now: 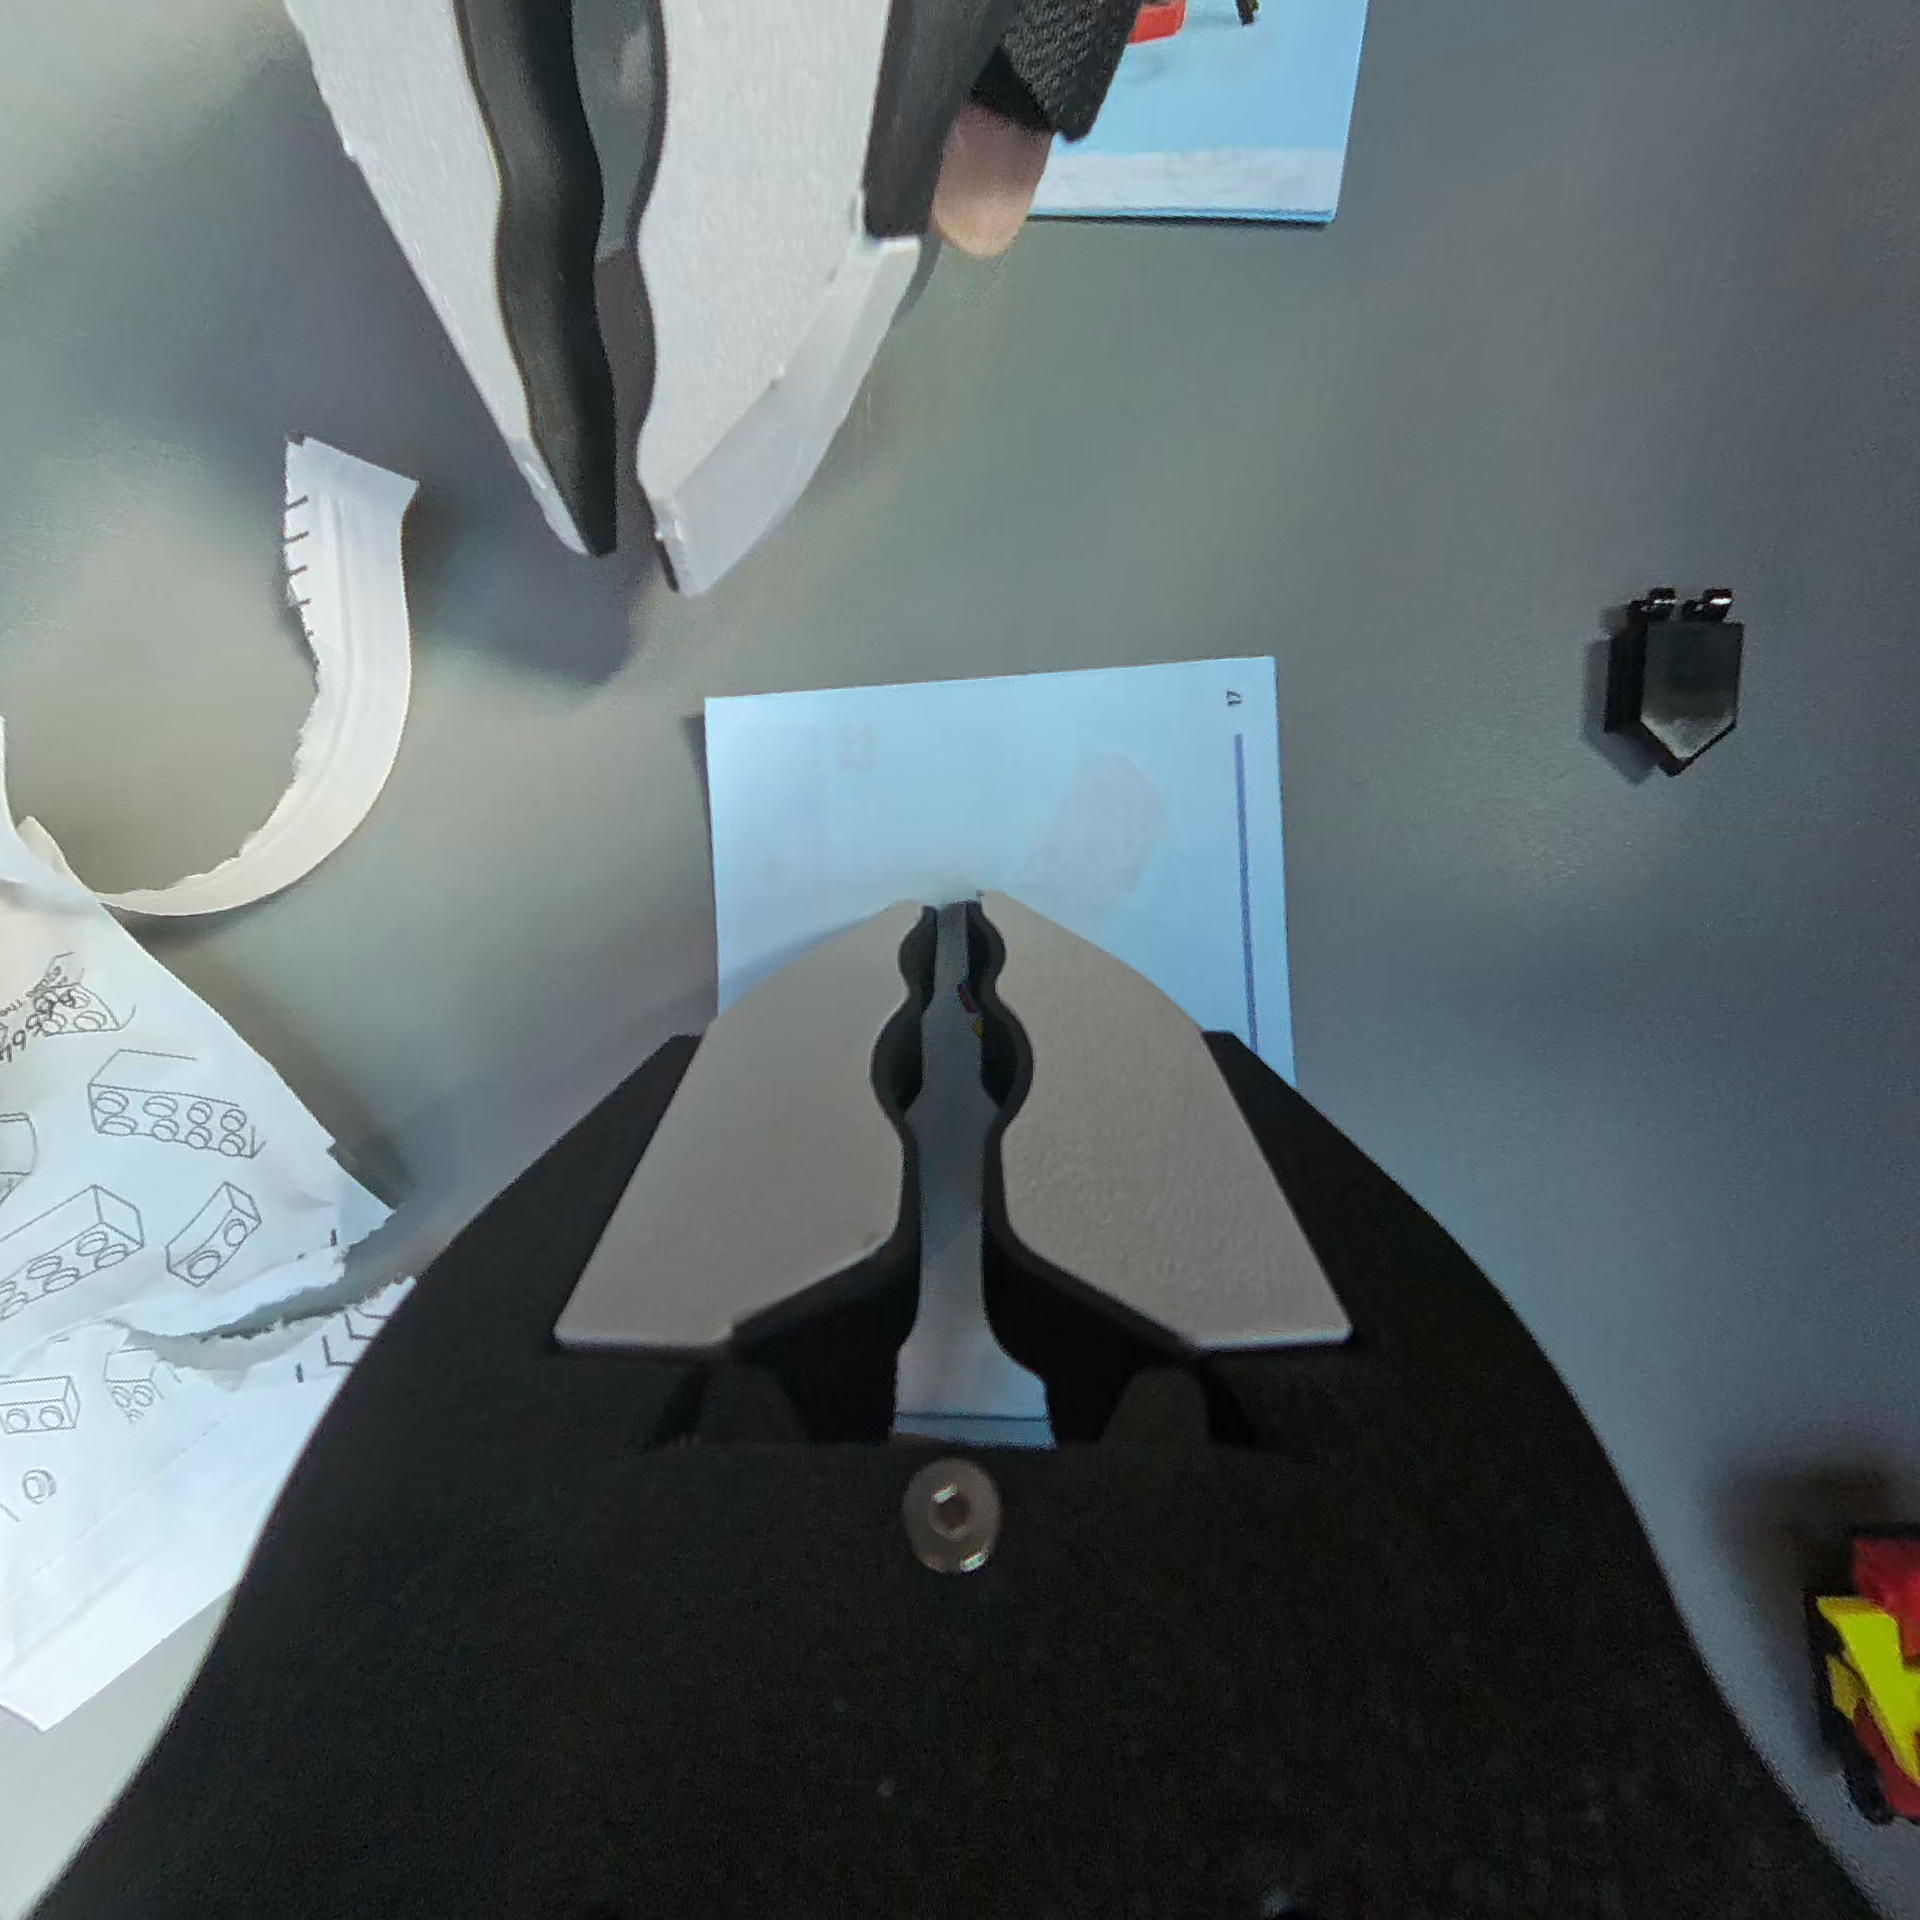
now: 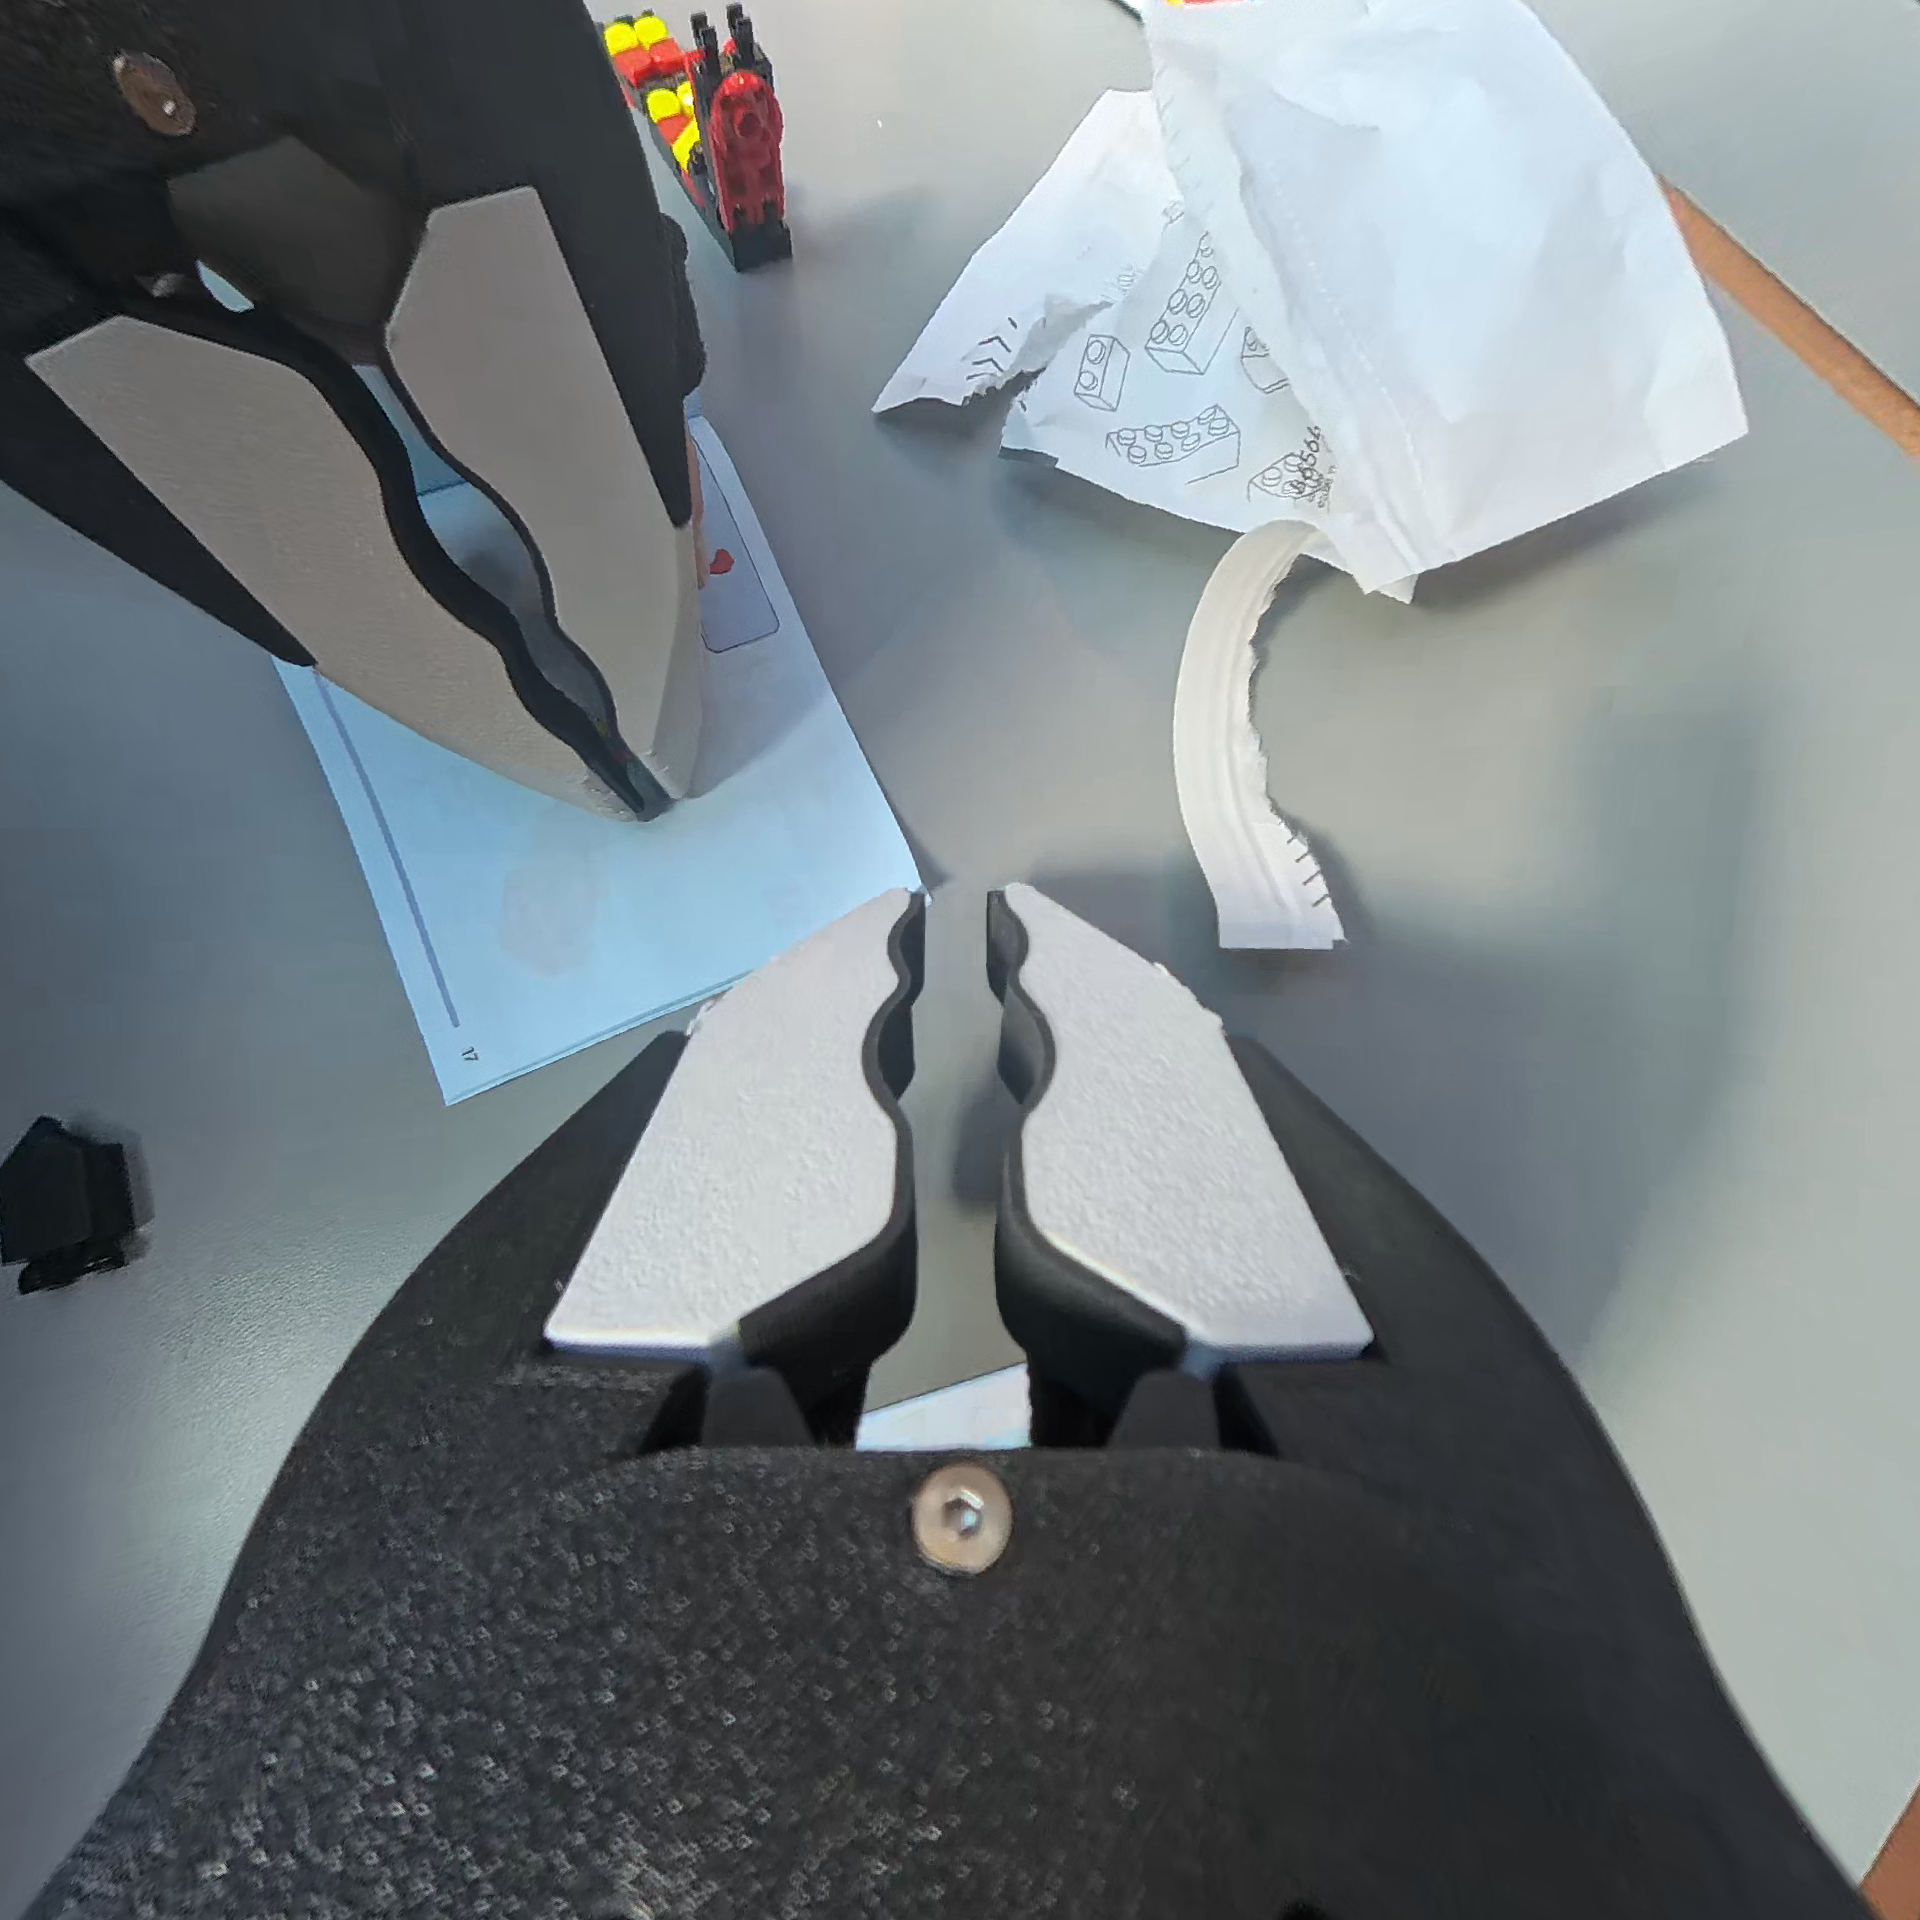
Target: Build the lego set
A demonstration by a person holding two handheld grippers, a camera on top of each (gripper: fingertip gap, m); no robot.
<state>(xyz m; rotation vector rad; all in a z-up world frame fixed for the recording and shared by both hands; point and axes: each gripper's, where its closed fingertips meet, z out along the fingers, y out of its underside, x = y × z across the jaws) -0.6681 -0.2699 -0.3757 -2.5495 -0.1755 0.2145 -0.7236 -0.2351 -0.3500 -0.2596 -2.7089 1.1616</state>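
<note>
My left gripper (image 1: 954, 906) is shut, and its tips rest on a light blue instruction sheet (image 1: 1039, 790). It also shows in the right wrist view (image 2: 636, 802), tilted down onto that sheet (image 2: 644, 914). A tiny red and yellow fleck shows in the slit between its pads; I cannot tell if it is a piece or print. My right gripper (image 2: 956, 899) hovers just past the sheet's corner, open by a narrow gap and empty. It shows in the left wrist view (image 1: 636, 556) too. A small black Lego piece (image 1: 1673, 686) (image 2: 62, 1205) lies alone. A red, yellow and black partial build (image 2: 717, 125) (image 1: 1870, 1683) stands behind the left gripper.
A torn white paper bag (image 2: 1351, 312) (image 1: 135, 1195) and a curled torn strip (image 2: 1236, 748) (image 1: 343, 727) lie on the grey table (image 2: 1558, 1039). A second blue booklet (image 1: 1226, 135) lies farther off. A gloved fingertip (image 1: 982, 197) holds the right gripper. The table's brown edge (image 2: 1787, 312) runs at the right. The left gripper's tips are roughly 7 centimeters from the right gripper's. The left tips stand about 11 centimeters off the small black Lego piece (image 1: 1673, 686). My right wrist view (image 2: 42, 1173) looks at it from another angle.
</note>
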